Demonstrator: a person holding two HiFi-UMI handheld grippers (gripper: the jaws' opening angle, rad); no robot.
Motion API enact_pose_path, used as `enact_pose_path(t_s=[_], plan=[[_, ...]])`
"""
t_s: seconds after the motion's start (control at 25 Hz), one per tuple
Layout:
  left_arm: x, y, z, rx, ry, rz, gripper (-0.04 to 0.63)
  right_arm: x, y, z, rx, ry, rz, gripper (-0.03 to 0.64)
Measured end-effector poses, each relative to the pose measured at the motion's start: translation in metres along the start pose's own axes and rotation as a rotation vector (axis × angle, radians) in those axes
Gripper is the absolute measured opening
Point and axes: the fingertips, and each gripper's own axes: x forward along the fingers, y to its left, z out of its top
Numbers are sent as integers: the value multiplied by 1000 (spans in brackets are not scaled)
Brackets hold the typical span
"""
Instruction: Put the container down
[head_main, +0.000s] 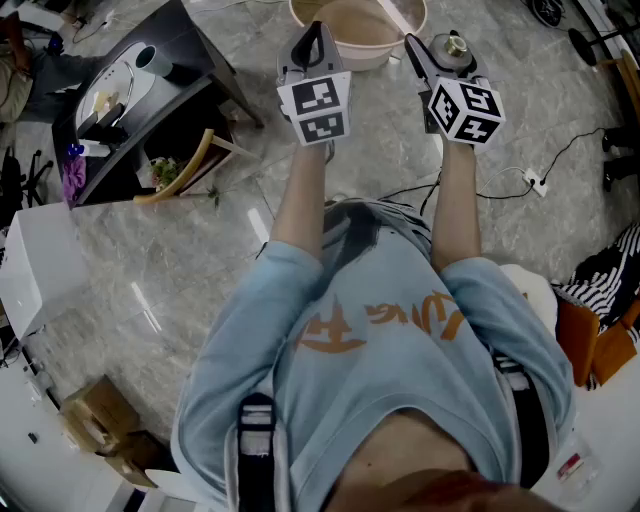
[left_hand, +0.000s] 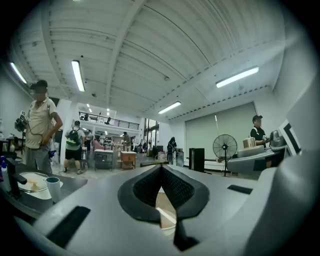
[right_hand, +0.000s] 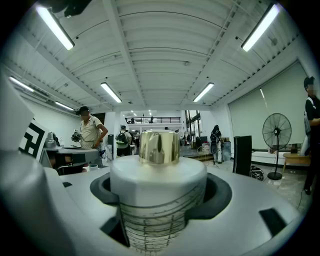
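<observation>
My right gripper (head_main: 445, 55) (right_hand: 160, 197) is shut on the container (head_main: 456, 46) (right_hand: 157, 185), held upright in front of the person. The container has a clear, line-marked body, a white lid and a shiny gold cap (right_hand: 159, 146). Its dark pads (right_hand: 220, 197) press on both sides of the body. My left gripper (head_main: 313, 40) (left_hand: 161, 172) is held level beside it, shut with nothing between its pads. A beige basin (head_main: 372, 58) stands on the marble floor just beyond both grippers and shows through the gap under the left pads.
A black table (head_main: 215, 95) with a white appliance (head_main: 120, 85) stands at the left. A white box (head_main: 40, 270) and cardboard boxes (head_main: 100, 410) lie lower left. A power strip with cable (head_main: 533, 180) lies at right. Several people and a fan (right_hand: 276, 132) stand farther off.
</observation>
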Motion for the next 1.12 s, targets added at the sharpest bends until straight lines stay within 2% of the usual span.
enact_pose_path(t_s=[0.2,0.36,0.56,1.12], plan=[[-1,-3,-6,-17,7,-10,26,-2,7,-1,-12,8,20,360],[1,4,-9,-39,13,-8,26,0,6,0,17,4,8,360],[8,11,-14,-71,28,-2,26,-2,2,2,3,14,-5,360],[37,18,-14,-104,32,-28,26,13,-16,12,6,6,-20,360]])
